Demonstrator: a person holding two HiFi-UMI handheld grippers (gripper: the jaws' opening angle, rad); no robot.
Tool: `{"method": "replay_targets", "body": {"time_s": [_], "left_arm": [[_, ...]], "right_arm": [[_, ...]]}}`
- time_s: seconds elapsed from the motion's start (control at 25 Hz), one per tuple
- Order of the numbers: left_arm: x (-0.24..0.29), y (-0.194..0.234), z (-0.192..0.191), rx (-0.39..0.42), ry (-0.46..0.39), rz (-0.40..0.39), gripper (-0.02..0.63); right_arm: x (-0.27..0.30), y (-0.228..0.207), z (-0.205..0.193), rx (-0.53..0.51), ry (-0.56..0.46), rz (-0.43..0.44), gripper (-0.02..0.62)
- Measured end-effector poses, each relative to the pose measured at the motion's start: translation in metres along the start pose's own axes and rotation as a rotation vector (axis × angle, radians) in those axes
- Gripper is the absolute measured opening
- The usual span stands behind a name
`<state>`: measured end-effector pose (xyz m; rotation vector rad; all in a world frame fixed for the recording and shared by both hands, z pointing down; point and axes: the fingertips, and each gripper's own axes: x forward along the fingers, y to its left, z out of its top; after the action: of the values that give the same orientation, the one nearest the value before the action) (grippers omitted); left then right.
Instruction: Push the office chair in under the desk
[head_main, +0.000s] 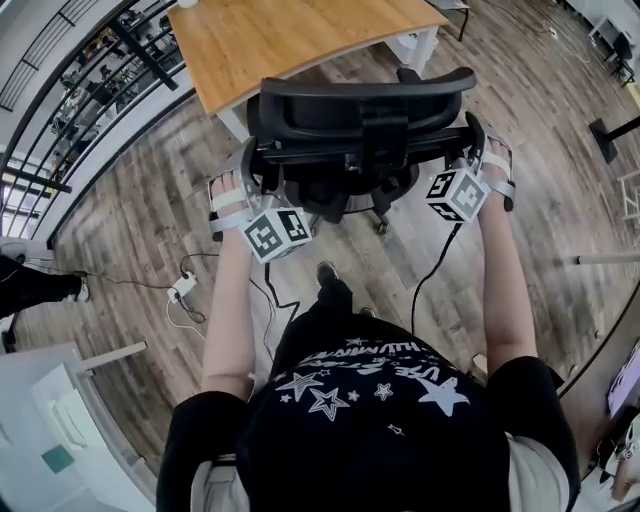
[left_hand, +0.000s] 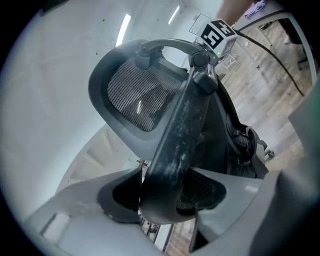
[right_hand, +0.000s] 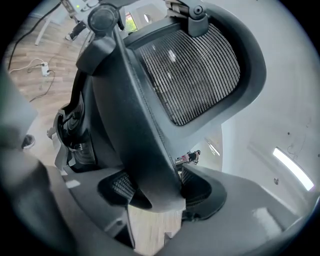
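Head view: shows the office chair (head_main: 360, 130) on the wood floor, backrest toward the person, seat front at the near edge of the desk (head_main: 290, 40) and not yet fully under it, with left gripper (head_main: 248, 170) and right gripper (head_main: 475, 145) set at opposite sides of the backrest. Left gripper view: shows both pads clamped on the dark backrest edge (left_hand: 175, 150), below the mesh headrest (left_hand: 142, 95). Right gripper view: shows the same clamp on the opposite edge (right_hand: 145, 145). Judged risks: swivelling the chair off line through unequal push; catching a castor on the white desk leg (head_main: 232, 122); sliding the pads along the smooth frame; snagging a foot in the hanging cable (head_main: 416, 290). No containers in view.
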<state>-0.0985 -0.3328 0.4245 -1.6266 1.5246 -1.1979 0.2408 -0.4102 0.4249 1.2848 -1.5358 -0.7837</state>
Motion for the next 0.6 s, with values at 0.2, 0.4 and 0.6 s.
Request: {"method": "replay_targets", "body": {"time_s": [0.2,0.4,0.6], "left_arm": [[0.030,0.005,0.000,-0.019,-0.018,-0.013,0.256],[0.056,0.011,0.002,-0.021,-0.028,0.001,0.256],[0.077,0.011,0.001,-0.019,-0.047,-0.019,0.256]], "right_arm": [[0.039,-0.004,0.009,0.005,0.002,0.017,0.261],[0.072,-0.008,0.017,0.011,0.003,0.024,0.262],[0.097,-0.009,0.021,0.004,0.022,0.029,0.262]]}}
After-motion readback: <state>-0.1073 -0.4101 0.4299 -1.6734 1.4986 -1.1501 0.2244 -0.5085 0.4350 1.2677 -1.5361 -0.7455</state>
